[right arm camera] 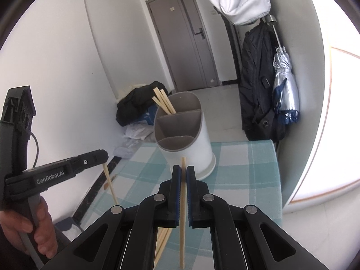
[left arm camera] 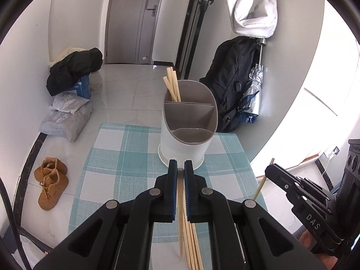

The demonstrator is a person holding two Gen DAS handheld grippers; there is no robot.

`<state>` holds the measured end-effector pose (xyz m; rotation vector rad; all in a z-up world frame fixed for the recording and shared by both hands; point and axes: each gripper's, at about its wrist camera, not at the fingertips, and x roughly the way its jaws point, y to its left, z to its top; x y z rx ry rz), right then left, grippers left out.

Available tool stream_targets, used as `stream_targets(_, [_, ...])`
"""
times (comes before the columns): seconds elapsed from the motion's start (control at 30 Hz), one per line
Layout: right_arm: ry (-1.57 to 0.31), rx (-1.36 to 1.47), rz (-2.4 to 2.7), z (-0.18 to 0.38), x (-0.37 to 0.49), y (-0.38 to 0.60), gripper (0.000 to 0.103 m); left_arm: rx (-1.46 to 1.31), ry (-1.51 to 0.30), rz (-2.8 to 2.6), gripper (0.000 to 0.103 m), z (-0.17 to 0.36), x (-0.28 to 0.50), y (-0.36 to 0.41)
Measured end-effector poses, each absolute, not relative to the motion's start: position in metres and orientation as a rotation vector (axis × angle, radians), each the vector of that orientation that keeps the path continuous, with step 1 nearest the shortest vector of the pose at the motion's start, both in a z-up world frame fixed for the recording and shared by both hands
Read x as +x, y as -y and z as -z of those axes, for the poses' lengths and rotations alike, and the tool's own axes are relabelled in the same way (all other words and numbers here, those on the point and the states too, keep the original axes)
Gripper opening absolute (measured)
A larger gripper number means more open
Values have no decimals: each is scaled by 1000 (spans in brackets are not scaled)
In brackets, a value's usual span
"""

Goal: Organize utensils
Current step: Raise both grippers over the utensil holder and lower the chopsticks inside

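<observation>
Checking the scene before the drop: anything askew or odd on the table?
Nothing spilled or damaged. The white holder stands upright; three chopsticks lean in its far compartment. Each gripper, left and right, is shut on one chopstick.

Daylit room, both fisheye views sharp at centre.
Light enters from the right; window area (left arm camera: 333,85) blown out to white. Pale glare on the floor tiles (left arm camera: 126,85). Shadows soft. Strong barrel distortion, walls and door (right arm camera: 186,40) bowed; black vignette in corners. Near gripper bodies slightly soft.
</observation>
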<state>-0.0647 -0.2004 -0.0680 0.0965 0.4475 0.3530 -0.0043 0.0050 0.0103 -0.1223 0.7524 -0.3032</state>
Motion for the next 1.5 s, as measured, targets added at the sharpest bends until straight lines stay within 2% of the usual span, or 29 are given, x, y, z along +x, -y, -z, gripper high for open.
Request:
stream_targets(1.0, [-408,91,-359,55,-74,197,4,-93,-794,358,2,-28,-4,-4])
stream_targets(1.2, [-403,104,-374,40,-70,195,4,-110,-796,375,2,-48,7,-1])
stream_targets(1.5, [-358,92,-400,-12,-48,196,4,-134,-729,410,2,-96,35,5])
